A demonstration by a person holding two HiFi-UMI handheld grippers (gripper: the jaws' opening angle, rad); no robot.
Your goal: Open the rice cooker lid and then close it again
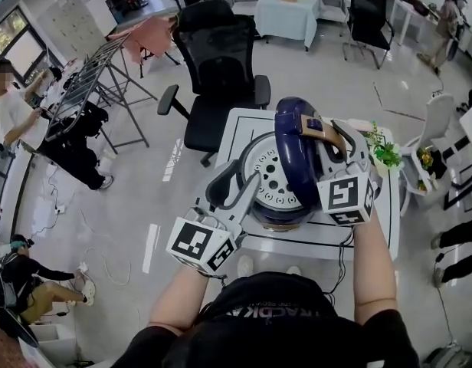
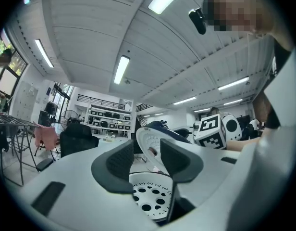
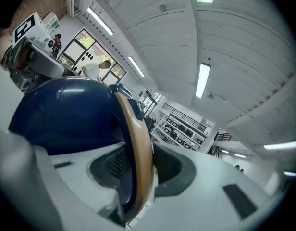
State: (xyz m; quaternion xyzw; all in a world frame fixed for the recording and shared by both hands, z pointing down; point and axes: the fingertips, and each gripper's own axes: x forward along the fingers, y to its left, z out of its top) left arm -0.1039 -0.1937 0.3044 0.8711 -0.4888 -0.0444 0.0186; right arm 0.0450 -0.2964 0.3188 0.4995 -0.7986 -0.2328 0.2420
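Observation:
The rice cooker (image 1: 286,215) stands on a white table (image 1: 320,242) with its dark blue lid (image 1: 292,140) raised upright. A white perforated plate (image 1: 274,176) shows inside. My right gripper (image 1: 345,142) is shut on the lid's tan-trimmed front edge (image 3: 138,143), which sits between its pads in the right gripper view (image 3: 138,170); the blue dome (image 3: 66,114) fills the left. My left gripper (image 1: 240,188) hovers at the cooker's left rim, open. In the left gripper view (image 2: 148,159) nothing lies between its jaws; beyond them are the lid (image 2: 162,129) and the perforated plate (image 2: 150,198).
A black office chair (image 1: 221,60) stands just behind the table. A small green plant (image 1: 386,153) sits at the table's right end. A metal drying rack (image 1: 86,87) and people are at the left. Cables lie on the floor at the left.

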